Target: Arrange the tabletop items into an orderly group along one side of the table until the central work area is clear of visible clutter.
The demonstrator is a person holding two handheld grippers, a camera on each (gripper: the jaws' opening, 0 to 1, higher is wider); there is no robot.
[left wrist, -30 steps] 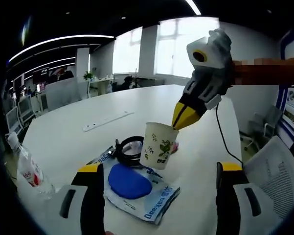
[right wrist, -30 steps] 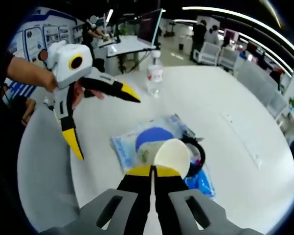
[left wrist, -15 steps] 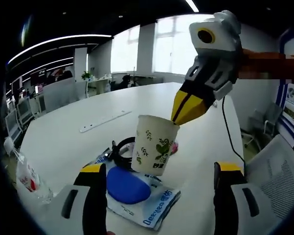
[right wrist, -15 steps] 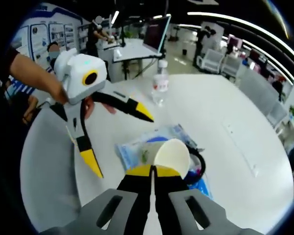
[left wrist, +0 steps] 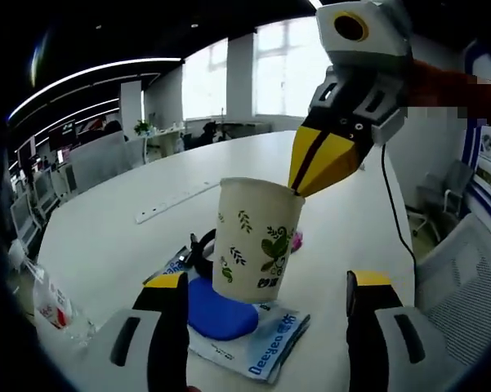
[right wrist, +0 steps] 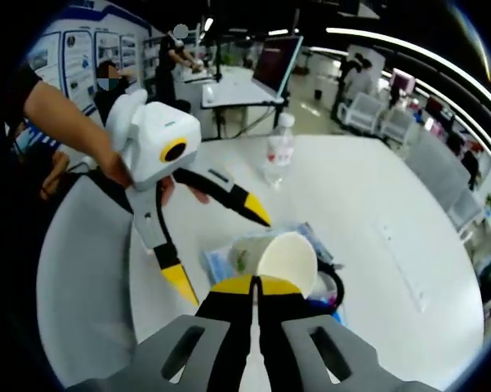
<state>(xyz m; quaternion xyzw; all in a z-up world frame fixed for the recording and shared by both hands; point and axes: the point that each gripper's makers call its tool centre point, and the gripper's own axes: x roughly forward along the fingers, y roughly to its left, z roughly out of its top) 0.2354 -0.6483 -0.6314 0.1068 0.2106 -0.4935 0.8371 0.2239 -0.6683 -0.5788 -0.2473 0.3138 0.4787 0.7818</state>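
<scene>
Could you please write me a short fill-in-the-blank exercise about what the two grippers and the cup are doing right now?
1. The right gripper is shut on the rim of the paper ____.
2. The paper cup bears a printed pattern of green ____.
3. The left gripper has its jaws ____.
4. Under the cup lies a blue pad on a ____ packet.

Missing words: cup; leaves; open; plastic

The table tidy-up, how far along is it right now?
Done: nothing looks grouped along a side yet. In hand: the right gripper is shut on the rim of the paper cup, held above the table; the left gripper is open beside it. Left: the blue pad on its printed packet, the black cable coil and the water bottle still sit out on the white table.
</scene>
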